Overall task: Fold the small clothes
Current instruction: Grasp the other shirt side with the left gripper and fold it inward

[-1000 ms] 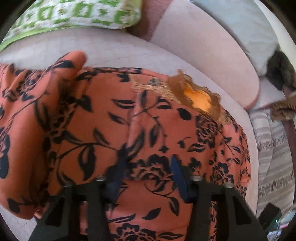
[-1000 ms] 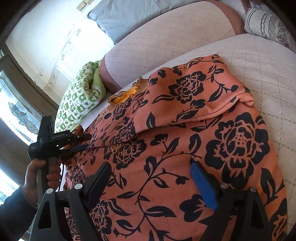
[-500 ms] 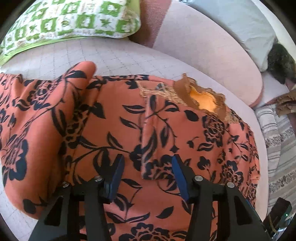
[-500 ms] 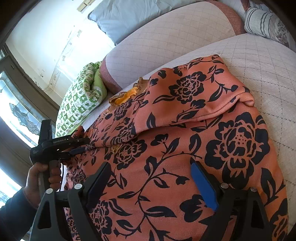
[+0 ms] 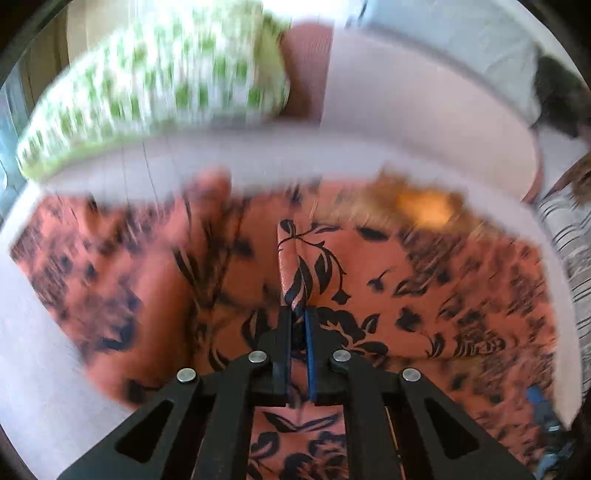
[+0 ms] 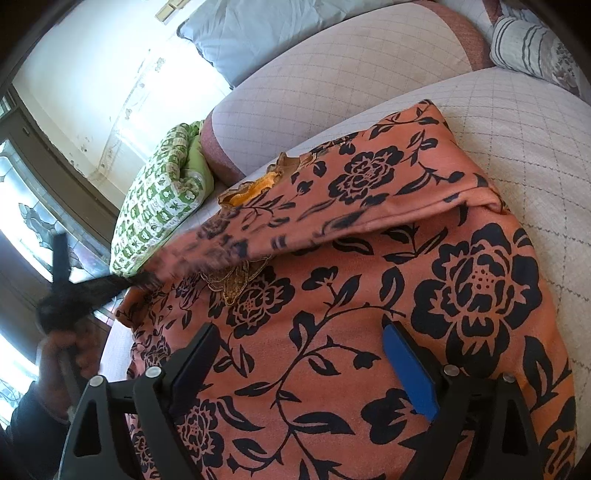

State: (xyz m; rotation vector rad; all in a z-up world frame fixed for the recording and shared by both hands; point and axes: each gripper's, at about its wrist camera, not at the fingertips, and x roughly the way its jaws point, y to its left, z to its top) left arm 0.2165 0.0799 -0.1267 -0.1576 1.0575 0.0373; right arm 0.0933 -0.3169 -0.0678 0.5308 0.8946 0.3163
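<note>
An orange garment with black flowers point(image 6: 369, 295) lies spread on the quilted cushion point(image 6: 517, 129), its yellow-lined neck point(image 6: 255, 188) toward the back. In the left wrist view my left gripper point(image 5: 298, 314) pinches a raised fold of the garment point(image 5: 388, 266), jaws closing tight on the cloth. The right wrist view shows that same left gripper point(image 6: 110, 284), blurred, in a person's hand point(image 6: 62, 350), holding the folded-over sleeve up at its left end. My right gripper point(image 6: 295, 339) stands open just over the garment's lower part, with nothing gripped between its fingers.
A green-and-white pillow point(image 6: 162, 195) lies at the back left, beside the pale backrest cushion point(image 6: 332, 81). A light blue pillow point(image 6: 266, 33) leans behind it. A striped cushion point(image 6: 532, 44) sits at the far right. A window point(image 6: 22, 221) is on the left.
The left gripper stood open over the sleeve's edge, then shut on a fold and lifted it, so the sleeve's left end now hangs raised. The right gripper kept still.
</note>
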